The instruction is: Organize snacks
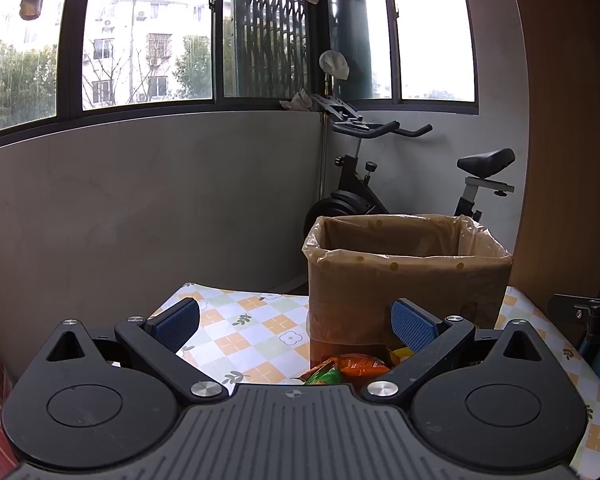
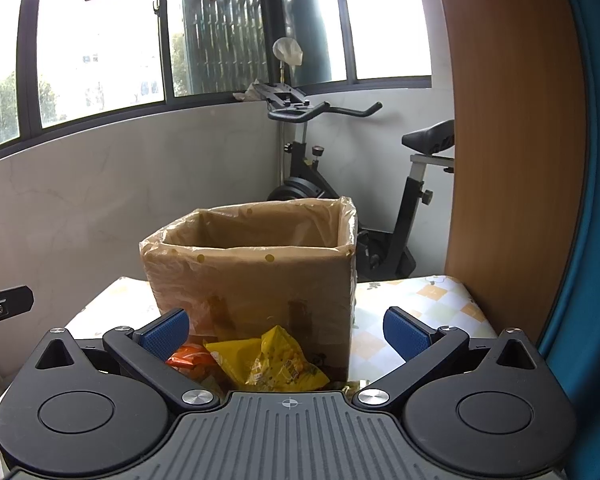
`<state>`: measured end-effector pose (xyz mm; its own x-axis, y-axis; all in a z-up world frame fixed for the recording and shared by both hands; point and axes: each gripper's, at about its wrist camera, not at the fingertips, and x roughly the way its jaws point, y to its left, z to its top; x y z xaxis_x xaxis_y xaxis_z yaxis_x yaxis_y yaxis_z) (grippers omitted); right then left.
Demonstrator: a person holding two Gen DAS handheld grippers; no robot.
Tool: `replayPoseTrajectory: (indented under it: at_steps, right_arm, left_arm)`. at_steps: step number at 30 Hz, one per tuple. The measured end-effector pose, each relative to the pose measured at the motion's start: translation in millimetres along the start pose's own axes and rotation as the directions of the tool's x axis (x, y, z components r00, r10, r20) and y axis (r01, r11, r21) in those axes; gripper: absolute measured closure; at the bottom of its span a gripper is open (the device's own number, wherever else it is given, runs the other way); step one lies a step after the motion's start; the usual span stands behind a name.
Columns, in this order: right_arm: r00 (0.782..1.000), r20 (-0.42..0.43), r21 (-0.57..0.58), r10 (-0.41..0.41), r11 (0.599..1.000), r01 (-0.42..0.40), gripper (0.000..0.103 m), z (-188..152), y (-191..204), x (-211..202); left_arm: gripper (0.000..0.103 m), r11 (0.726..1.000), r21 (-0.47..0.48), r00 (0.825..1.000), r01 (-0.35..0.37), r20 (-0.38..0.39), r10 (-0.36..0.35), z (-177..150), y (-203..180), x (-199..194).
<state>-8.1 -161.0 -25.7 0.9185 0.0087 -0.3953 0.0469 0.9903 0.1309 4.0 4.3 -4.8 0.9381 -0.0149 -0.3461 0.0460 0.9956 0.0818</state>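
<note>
Snack packets lying on the checked tablecloth [image 2: 440, 300], pressed close against the front wall of the cardboard box [image 2: 252, 280]: yellow packet [image 2: 272, 360] in the middle, orange packet [image 2: 188, 360] to its left, green packet [image 1: 324, 374] beside the orange one. Probably first pickup, nothing gripped yet. Right gripper [image 2: 286, 330] spread wide and empty, above the yellow packet. Left gripper [image 1: 296, 322] also wide open, empty, over the orange and green ones. Better to lower, pinch one crinkly packet by its middle, then lift clear of the box rim before release. Box lined with a clear plastic bag [image 2: 348, 220]; inside hidden by the near wall, contents impossible to tell.
</note>
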Motion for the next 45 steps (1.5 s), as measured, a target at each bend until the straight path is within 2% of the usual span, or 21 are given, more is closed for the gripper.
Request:
replayPoseTrajectory:
  at_steps: [20,29,33,37,39,41,45]
  right_arm:
    - [1.000,-0.007,0.005,-0.002,1.000,0.002,0.000,-3,2,1]
    - [1.000,-0.013,0.017,-0.005,1.000,0.005,0.000,-7,-2,6]
    - [1.000,0.017,0.050,-0.012,0.999,0.011,0.000,-20,-8,12]
    - [1.000,-0.012,0.098,-0.014,0.995,0.015,0.000,-44,-13,31]
    - [1.000,-0.008,0.108,0.016,0.994,-0.015,0.000,-58,-13,38]
    - [0.998,-0.007,0.090,0.057,0.994,-0.057,0.000,-71,-8,46]
    - [0.996,-0.056,0.012,0.071,0.997,-0.071,0.000,-91,9,68]
  left_arm:
    - [0.000,1.000,-0.008,1.000,-0.001,-0.013,0.001,0,0,2]
    - [0.000,1.000,-0.011,0.999,-0.024,-0.024,0.024,-3,0,5]
    - [0.000,1.000,-0.007,0.999,-0.027,-0.039,0.026,-9,6,12]
    - [0.000,0.997,0.030,0.996,-0.075,-0.053,0.076,-19,15,25]
    - [0.000,0.995,0.018,0.994,-0.093,-0.062,0.094,-27,25,32]
    - [0.000,0.995,-0.007,0.993,-0.095,-0.075,0.094,-36,34,38]
    - [0.001,0.995,-0.061,0.988,-0.083,-0.136,0.074,-53,43,55]
